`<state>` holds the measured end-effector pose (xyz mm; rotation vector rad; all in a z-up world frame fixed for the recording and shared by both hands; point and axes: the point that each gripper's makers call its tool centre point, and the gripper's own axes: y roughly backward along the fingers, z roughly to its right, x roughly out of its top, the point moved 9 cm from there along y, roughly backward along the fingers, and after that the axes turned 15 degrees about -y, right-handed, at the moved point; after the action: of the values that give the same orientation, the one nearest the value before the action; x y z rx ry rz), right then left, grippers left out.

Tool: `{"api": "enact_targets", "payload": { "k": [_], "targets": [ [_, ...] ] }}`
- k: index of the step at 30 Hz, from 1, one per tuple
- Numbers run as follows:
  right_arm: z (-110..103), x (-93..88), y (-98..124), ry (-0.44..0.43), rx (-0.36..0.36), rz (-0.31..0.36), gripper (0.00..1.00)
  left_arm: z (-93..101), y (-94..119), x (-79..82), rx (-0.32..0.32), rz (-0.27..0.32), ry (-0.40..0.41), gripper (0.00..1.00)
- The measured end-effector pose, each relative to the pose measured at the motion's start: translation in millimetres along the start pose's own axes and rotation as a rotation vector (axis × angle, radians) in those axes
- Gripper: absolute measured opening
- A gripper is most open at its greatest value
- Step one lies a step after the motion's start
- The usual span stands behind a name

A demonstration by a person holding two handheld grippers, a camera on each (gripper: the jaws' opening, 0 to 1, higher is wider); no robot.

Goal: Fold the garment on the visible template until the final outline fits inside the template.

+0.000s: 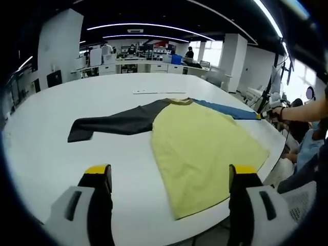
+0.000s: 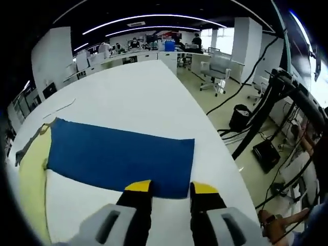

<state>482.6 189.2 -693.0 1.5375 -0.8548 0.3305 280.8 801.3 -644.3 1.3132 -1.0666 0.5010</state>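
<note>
right gripper (image 2: 170,188) at blue sleeve (image 2: 120,159), stretched sideways

Bright even light from ceiling strips (image 1: 148,24), window glare (image 1: 307,74), fisheye-bent edges, soft focus

Yellow garment (image 1: 202,148) lies flat, unfolded, with grey and blue sleeves outstretched.

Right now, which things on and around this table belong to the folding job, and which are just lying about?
Job:
- garment, spread flat
- its blue sleeve, with the right gripper at its edge
- its dark sleeve
- left gripper, open, short of the hem
- white table

Lying about:
- office chair
- floor cables
- desks at the back
</note>
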Motion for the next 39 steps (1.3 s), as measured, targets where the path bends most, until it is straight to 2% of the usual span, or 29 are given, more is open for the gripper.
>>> {"api": "enact_targets", "payload": {
  "k": [3,4,8,9,12,15,25,31,39],
  "targets": [
    [0.2,0.1,1.2,-0.012,-0.009,-0.003,0.13,0.8,-0.2,-1.7,-0.001,-0.003,0.001,0.92],
    [1.0,-0.4,1.3,-0.044,-0.027,-0.003,0.11,1.1,-0.4,-1.8,-0.001,-0.003,0.002,0.92],
    [1.7,-0.3,0.8,-0.036,-0.032,-0.003,0.05,3.9,-1.8,0.3,-0.007,-0.003,-0.009,0.92],
    [1.5,-0.7,0.9,-0.031,-0.034,-0.006,0.0,4.5,-2.1,1.5,-0.008,-0.001,-0.018,0.92],
    [1.0,-0.8,1.1,-0.047,-0.029,-0.014,0.0,5.0,-2.2,3.6,-0.012,-0.004,-0.042,0.92],
    [0.5,2.4,4.9,-0.11,-0.012,-0.01,0.0,4.5,-1.6,5.0,-0.016,-0.004,-0.055,0.92],
    [-14.8,21.2,21.7,-0.097,0.054,0.041,0.0,3.4,0.5,5.3,-0.013,0.014,-0.064,0.93],
    [-34.3,31.4,28.9,-0.084,0.107,0.064,0.0,3.4,1.5,5.7,-0.015,0.027,-0.068,0.94],
    [-72.1,46.5,36.5,-0.04,0.194,0.093,0.0,1.3,6.0,5.1,-0.015,0.036,-0.072,0.94]
  ]
}}
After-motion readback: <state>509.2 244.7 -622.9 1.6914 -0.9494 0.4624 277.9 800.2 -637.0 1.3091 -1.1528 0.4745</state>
